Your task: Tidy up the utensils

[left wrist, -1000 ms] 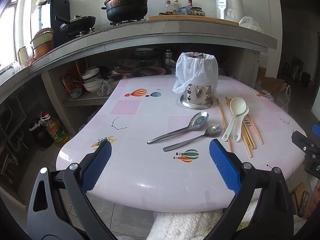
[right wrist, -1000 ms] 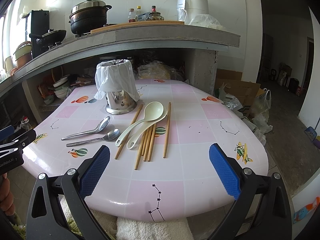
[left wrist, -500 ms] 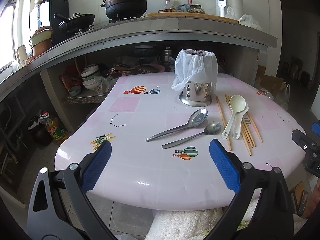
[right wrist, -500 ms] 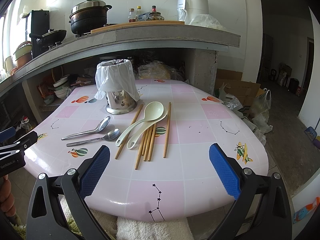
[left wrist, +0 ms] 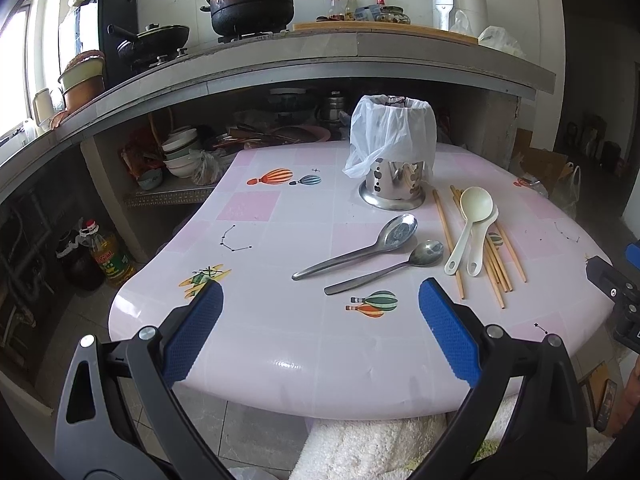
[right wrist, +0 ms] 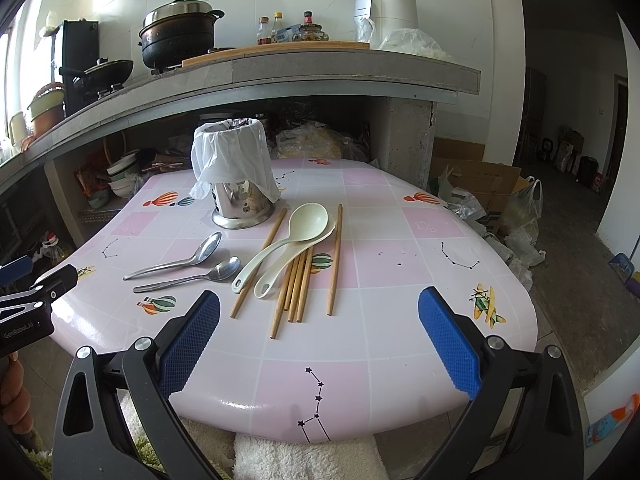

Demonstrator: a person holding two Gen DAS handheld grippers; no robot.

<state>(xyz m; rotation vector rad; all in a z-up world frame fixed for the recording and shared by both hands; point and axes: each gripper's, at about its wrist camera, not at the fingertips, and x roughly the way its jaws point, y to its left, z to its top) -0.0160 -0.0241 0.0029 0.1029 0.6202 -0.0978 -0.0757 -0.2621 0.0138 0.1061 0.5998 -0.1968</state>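
**Left wrist view: both grippers spread wide, utensils loose on the table**

The left gripper (left wrist: 320,300) hangs over the near edge of the pink tiled table (left wrist: 280,332), its blue pads wide apart and holding nothing. Ahead of it lie two metal spoons (left wrist: 360,252), side by side with bowls pointing toward the steel utensil holder (left wrist: 394,188), which stands upright under a white plastic bag (left wrist: 390,136). Just right of the spoons, two cream plastic spoons (left wrist: 472,232) rest nested on top of a loose bundle of wooden chopsticks (left wrist: 494,264). In the right wrist view, the right gripper (right wrist: 319,310) is likewise spread wide and empty, near the table edge, with the chopsticks' near ends just ahead of it.
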